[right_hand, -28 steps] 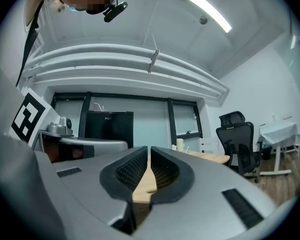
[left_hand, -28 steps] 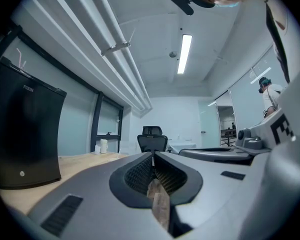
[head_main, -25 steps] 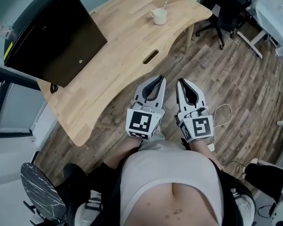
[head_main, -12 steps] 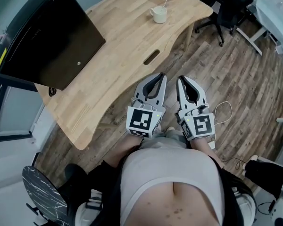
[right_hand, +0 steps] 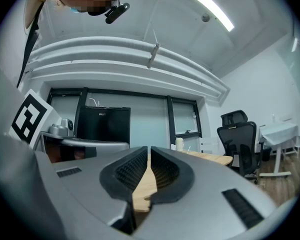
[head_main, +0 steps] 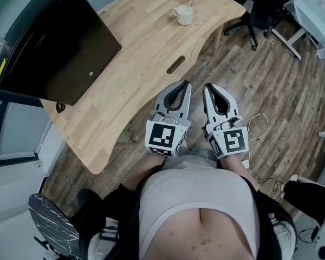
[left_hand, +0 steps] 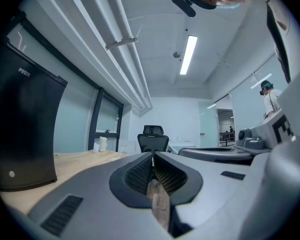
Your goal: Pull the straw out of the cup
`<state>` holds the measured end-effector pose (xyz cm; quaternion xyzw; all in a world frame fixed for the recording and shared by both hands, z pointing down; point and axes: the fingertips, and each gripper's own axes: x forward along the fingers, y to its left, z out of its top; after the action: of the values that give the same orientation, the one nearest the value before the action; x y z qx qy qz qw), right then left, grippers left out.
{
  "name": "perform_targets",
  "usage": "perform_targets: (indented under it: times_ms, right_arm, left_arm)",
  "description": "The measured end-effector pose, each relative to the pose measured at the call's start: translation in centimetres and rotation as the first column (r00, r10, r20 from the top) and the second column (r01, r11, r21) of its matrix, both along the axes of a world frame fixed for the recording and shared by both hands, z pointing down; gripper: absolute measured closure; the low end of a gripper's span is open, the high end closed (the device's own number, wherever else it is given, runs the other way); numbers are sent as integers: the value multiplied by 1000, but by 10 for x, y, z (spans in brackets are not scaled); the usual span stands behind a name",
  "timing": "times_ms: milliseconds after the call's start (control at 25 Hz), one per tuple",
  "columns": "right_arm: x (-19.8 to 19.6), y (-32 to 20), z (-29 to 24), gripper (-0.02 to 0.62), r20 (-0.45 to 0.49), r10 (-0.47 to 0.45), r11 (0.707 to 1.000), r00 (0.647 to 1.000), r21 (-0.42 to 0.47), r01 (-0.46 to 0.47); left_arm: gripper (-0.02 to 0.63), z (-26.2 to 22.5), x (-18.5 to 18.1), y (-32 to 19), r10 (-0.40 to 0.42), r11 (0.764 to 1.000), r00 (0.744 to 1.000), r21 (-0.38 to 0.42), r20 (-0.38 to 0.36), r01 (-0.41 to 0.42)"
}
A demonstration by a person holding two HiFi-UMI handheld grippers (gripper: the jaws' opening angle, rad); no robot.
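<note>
Your left gripper (head_main: 182, 83) and right gripper (head_main: 208, 86) sit side by side in front of your body, both pointing level towards the far side of the room. They hang over the wooden floor (head_main: 271, 85), just off the near edge of the desk (head_main: 135, 53). Each claw is clenched: the ribbed pads of both meet at the tips, and nothing is caught between them.

The cup (head_main: 183, 15) stands upright on the far right part of the desk, well apart from both grippers. The straw (head_main: 191, 0) is in it, leaning over the rim towards the far right. Neither gripper touches the cup or the straw.

Between you and the cup, the desk top has an oval slot (head_main: 174, 65) cut near its curved edge. A black cabinet (head_main: 59, 42) stands on the left part of the desk. A black office chair (head_main: 260, 4) stands on the floor beyond the desk's far right corner. A white cable (head_main: 258, 124) loops on the floor just right of your right gripper.
</note>
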<state>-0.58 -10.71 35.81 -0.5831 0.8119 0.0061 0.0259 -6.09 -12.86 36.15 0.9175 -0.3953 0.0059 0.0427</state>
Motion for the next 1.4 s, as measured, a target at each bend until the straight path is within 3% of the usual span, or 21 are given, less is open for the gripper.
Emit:
perform_targets:
  times_ms: [600,1400]
  right_arm:
    - [18,-36,2,557,3,17,1000,1000,4,-17]
    - [81,-243,-3,555,3,-91,996,996,15,91]
  left_arm:
    - [588,4,15,-41,7,1000,1000,-4,-4,-7]
    - [588,0,74,-240,-104,995,995,10,9,104]
